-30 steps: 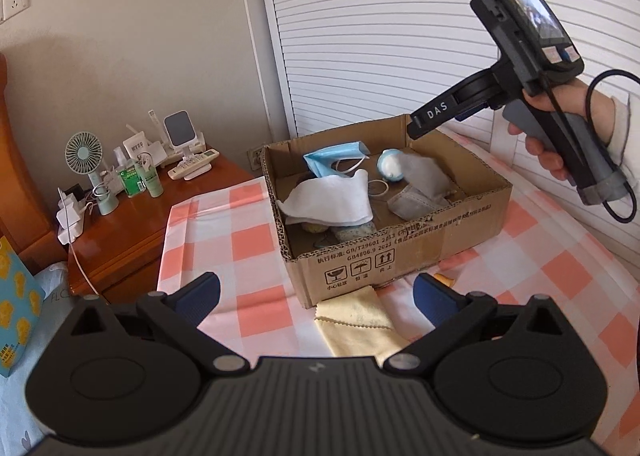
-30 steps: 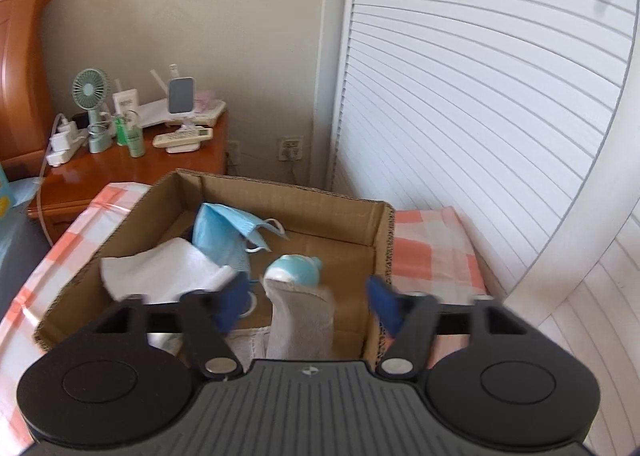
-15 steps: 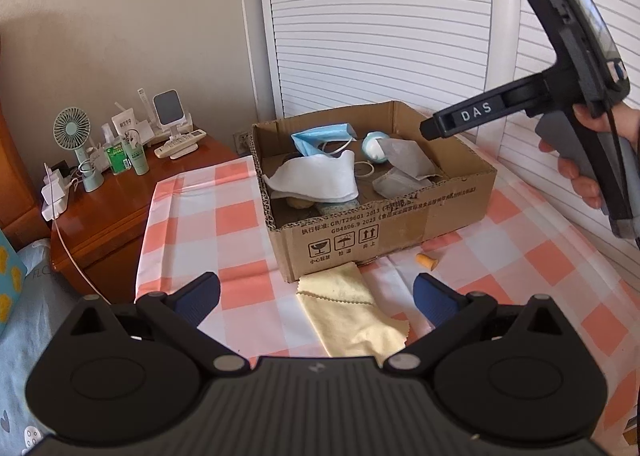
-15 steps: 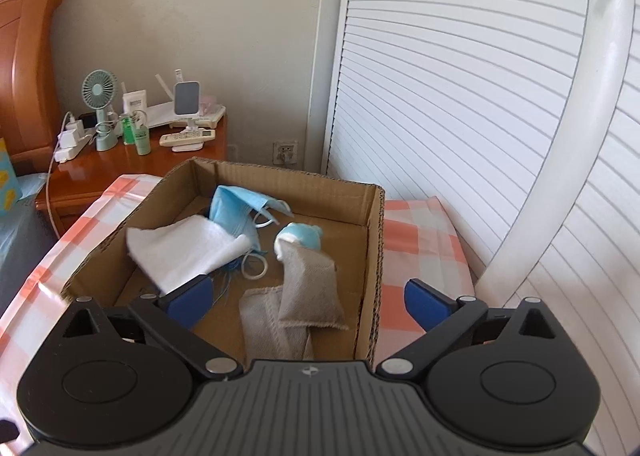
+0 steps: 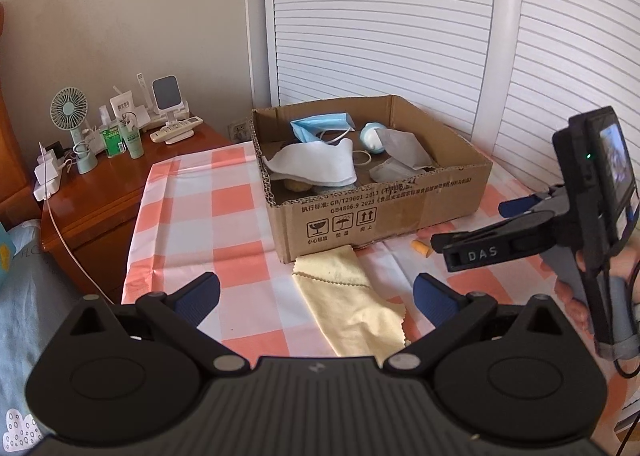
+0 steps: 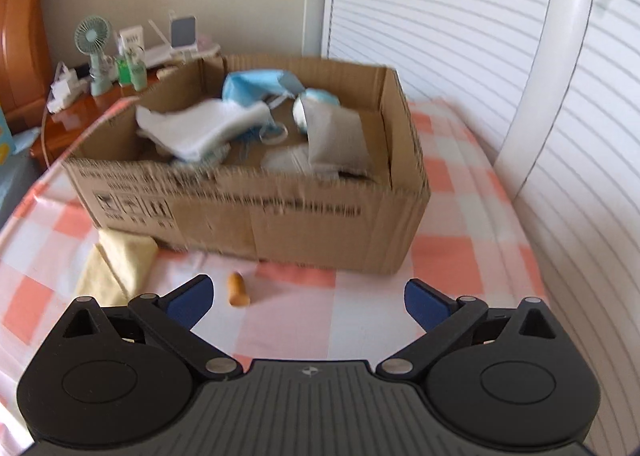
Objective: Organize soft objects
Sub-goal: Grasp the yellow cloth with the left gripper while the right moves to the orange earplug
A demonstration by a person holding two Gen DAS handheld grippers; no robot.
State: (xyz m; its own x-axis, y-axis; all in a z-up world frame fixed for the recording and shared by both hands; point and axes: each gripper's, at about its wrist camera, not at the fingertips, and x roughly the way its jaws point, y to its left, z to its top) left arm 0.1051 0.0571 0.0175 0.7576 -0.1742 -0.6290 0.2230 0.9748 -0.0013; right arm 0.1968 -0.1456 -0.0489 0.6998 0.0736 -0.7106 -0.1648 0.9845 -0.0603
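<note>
Your big cardboard box [image 5: 376,212] sits on the checked counter [image 5: 192,196], already holding soft things: a white cloth [image 5: 316,166], a blue mask [image 5: 320,124] and a grey pouch [image 5: 404,146]. The yellow cloth [image 5: 348,296] lies flat outside, touching the box's front wall. The little orange plug [image 6: 237,289] lies near it on the counter.

Your left gripper [image 5: 316,296] hangs over the yellow cloth, spread wide and empty. Your right gripper [image 6: 306,298] is wide open too, empty, low near the plug.

Watch out. The plug is small and round, so it could roll or squirt away if you pinch it off-center. The thin cloth could bunch up or drag the tablecloth with it.
</note>
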